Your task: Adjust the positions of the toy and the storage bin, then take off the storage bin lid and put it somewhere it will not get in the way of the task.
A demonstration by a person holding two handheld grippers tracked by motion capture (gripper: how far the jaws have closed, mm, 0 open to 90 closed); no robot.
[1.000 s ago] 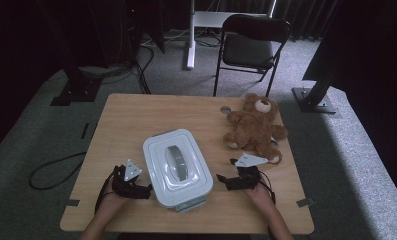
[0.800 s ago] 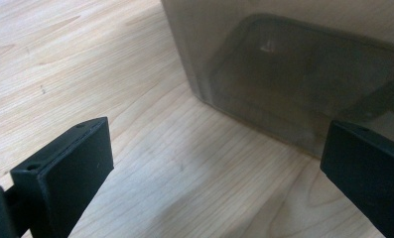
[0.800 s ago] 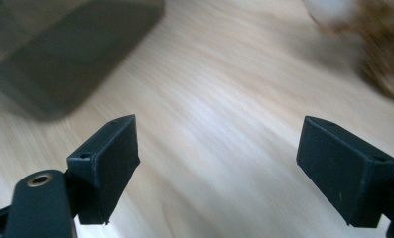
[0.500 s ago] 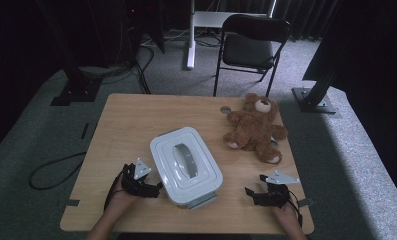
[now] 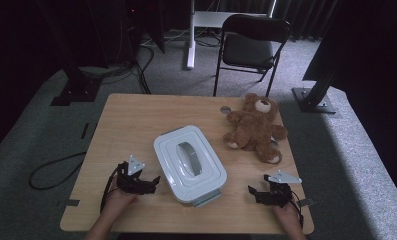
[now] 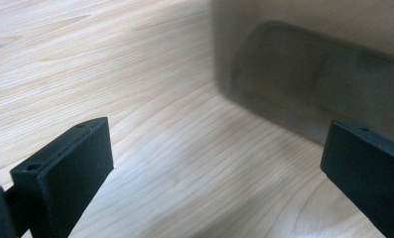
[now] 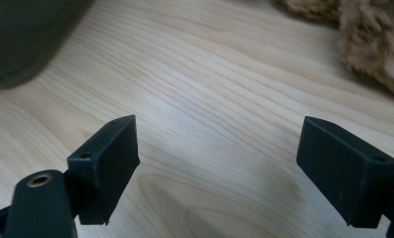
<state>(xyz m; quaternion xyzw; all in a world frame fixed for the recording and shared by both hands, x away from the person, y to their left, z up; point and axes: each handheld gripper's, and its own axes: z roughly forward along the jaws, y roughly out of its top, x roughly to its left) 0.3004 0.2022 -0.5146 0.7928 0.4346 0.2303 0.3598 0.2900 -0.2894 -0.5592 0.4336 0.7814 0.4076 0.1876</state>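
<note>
Sitting lidded, white container (image 5: 190,164), contents seemingly hidden.

Dim, dark surroundings; gripper views' far backgrounds blurred

both hands come in from the bottom edge of the high view, each holding a pair of tongs low over the tabletop. the left tongs (image 5: 153,181) point right, jaws spread wide with nothing between them (its own view shows the gap plainly). the right tongs (image 5: 252,191) point left, jaws equally wide apart and empty, the grey plate on top.
</note>
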